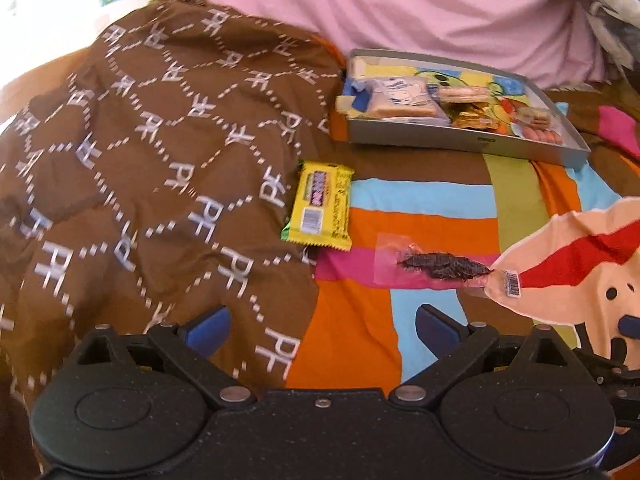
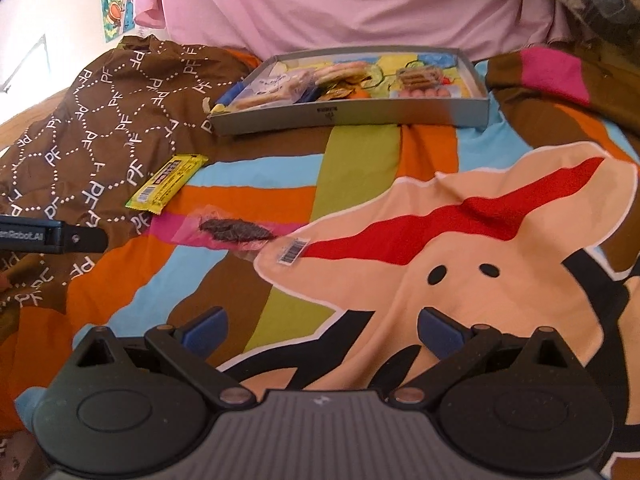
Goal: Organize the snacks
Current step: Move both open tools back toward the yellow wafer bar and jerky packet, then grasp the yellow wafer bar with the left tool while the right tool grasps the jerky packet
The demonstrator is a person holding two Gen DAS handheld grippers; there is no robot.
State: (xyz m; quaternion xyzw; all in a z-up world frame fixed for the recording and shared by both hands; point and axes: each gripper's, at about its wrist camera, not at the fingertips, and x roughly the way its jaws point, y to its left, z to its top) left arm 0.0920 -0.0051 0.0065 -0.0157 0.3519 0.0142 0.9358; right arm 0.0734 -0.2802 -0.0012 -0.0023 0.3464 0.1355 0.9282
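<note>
left wrist: low, forward | right wrist: same | shared: tray, bedspread

The tray sits far back on the bed, holding what seem wrapped snacks. Nearer lie the wafer bar left, the clear packet right.

Yellow snack bar flat beside tray

Your left gripper hangs with its blue-padded jaws spread wide and empty above the striped bedspread. Ahead lies the yellow snack bar at the edge of the brown patterned cloth; the clear packet of dark snack lies just right of it (apart, not touching). The grey tray holds more wrapped snacks.
</note>
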